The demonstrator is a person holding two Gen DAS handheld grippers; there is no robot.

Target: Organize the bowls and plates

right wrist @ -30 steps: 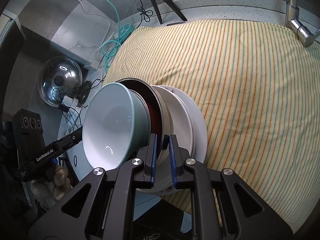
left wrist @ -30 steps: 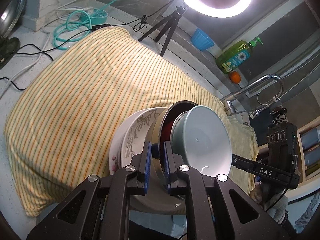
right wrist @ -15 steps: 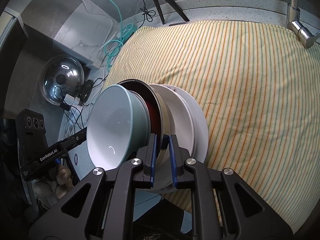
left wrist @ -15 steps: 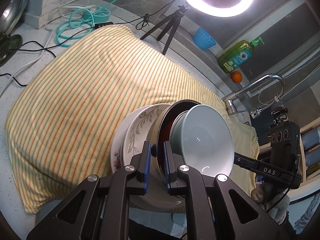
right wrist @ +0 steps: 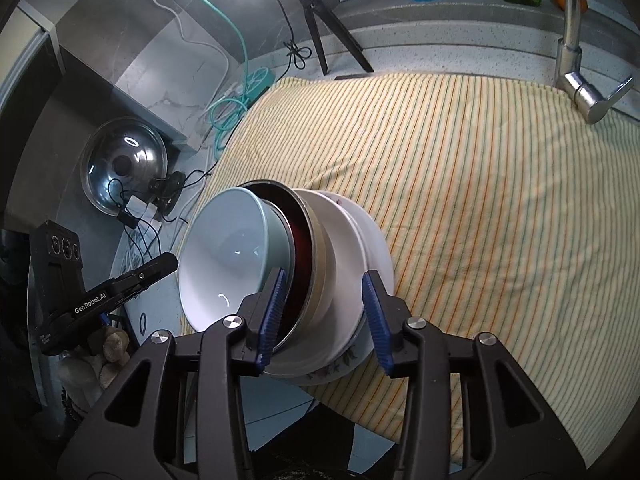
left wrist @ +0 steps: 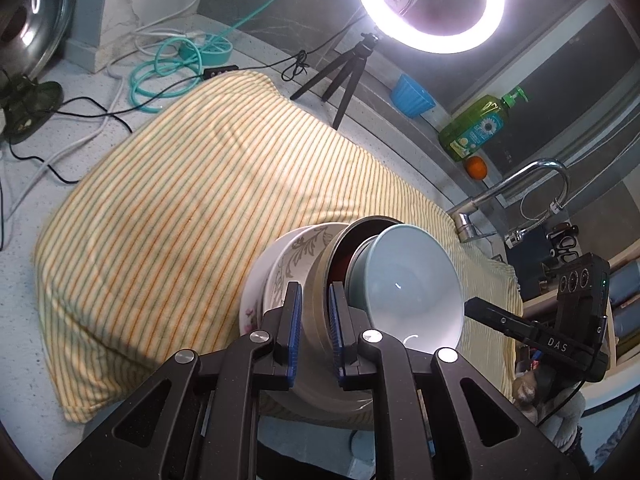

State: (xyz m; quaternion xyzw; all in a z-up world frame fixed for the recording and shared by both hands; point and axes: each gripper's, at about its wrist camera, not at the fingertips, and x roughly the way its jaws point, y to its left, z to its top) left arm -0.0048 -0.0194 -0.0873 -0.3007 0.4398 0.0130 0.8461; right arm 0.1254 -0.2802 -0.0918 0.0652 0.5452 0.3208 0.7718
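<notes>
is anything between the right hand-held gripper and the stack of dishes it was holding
Nothing visible. The right hand-held gripper is open, its fingers straddling the stack of dishes near the edge of the striped cloth. The left hand-held gripper is shut on the stack's metal bowl.

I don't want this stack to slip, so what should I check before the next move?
1. Left tool shut on the steel bowl's wall: ok.
2. Right tool gripping the stack: not ok; it is open around the bowls and plates.
3. Blue bowl nested in the steel bowl: ok.
4. Stack level: not ok; it is tipped steeply.
5. Stack's lower edge resting on the striped cloth: cannot tell.
</notes>
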